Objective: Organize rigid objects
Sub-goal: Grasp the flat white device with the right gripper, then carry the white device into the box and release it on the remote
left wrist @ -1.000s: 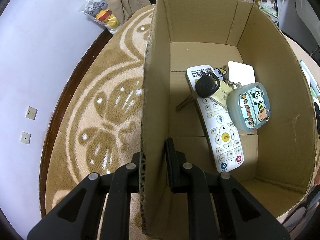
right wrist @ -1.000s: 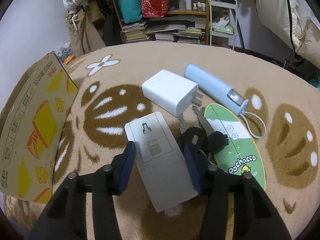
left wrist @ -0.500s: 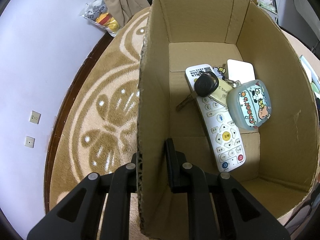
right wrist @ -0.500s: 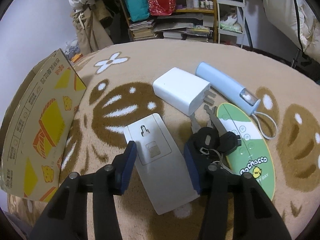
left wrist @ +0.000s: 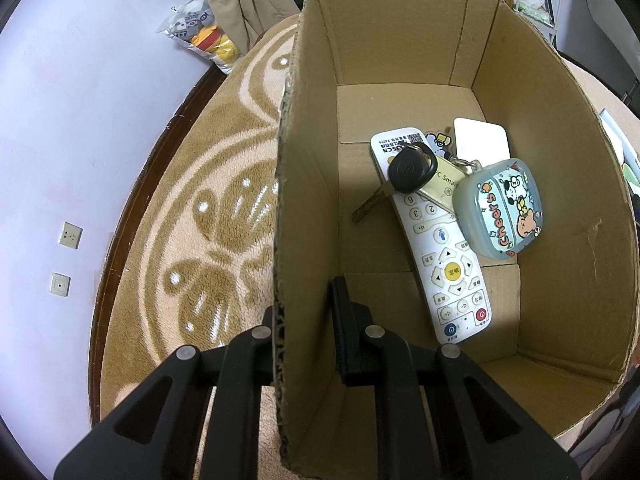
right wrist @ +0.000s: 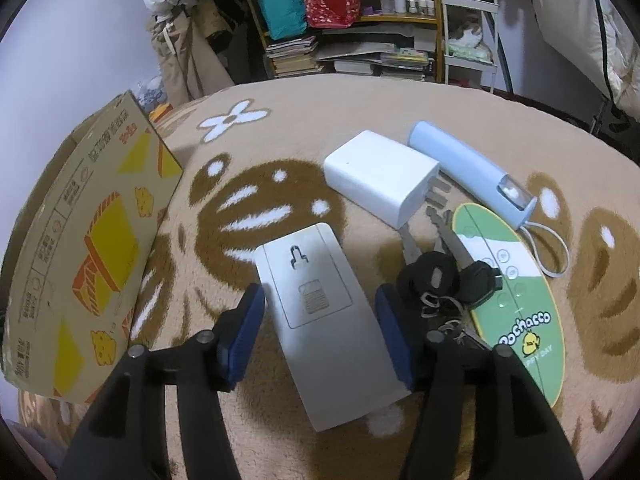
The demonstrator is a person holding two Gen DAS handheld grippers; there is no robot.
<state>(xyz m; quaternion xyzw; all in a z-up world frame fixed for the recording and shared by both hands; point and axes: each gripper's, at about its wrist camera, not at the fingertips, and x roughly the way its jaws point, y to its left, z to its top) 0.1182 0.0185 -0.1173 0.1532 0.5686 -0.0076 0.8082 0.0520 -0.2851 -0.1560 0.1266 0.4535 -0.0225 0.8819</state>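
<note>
Left wrist view
Left gripper point(left wrist: 308, 320): closed on the near-left wall of the cardboard box point(left wrist: 304, 200), one finger outside the wall and one inside.
Box contents: a white remote control point(left wrist: 436, 240) lies ahead and to the right of the inner finger; a black-headed key point(left wrist: 410, 170) rests across its far end; a translucent cartoon case point(left wrist: 502, 212) overlaps its right edge; a white card point(left wrist: 480, 138) lies beyond the case.
Free floor space: judged to be ahead of the inner finger, left of the remote.

Right wrist view
Right gripper point(right wrist: 320, 328): spread wide, straddling the flat white device point(right wrist: 320, 308), which lies back-face up on the rug point(right wrist: 360, 120). Both blue pads point(right wrist: 242, 336) stand just beside the long edges; contact cannot be confirmed.
Neighbouring items: a bunch of black keys point(right wrist: 444, 280) lies just right of the right-hand pad; a white charger point(right wrist: 380, 180) and a pale blue cylinder point(right wrist: 468, 168) lie ahead; a green oval card point(right wrist: 516, 296) lies to the right.
Box position: to the left of the gripper, printed side facing it.

Step in hand (judgement)
Action: grasp the white device for transfer to the box.
Alignment: centre the pads on the long edges and seat them low before closing.
Clearance: keep the right-hand pad off the key ring.
Box support: hold the wall steady and the opening upward.
Risk: the thin, smooth body may slip or tilt if pinched near its top edge.
</note>
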